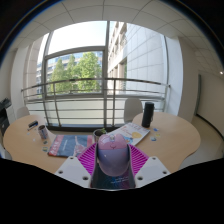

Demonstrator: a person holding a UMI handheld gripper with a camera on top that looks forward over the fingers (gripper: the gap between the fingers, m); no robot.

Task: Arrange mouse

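A pale pink computer mouse (112, 154) sits between the two magenta pads of my gripper (112, 160), raised above the wooden table (170, 140). Both pads (88, 157) press against the mouse's sides, so the gripper is shut on it. The mouse's front end points away from me, toward the middle of the table. Its underside is hidden.
On the table ahead lie a blue-covered book or magazine (68, 146), papers (133, 131), a dark cup (148, 114) at the far right, and small items (40, 130) at the left. Large windows and a railing stand beyond the table.
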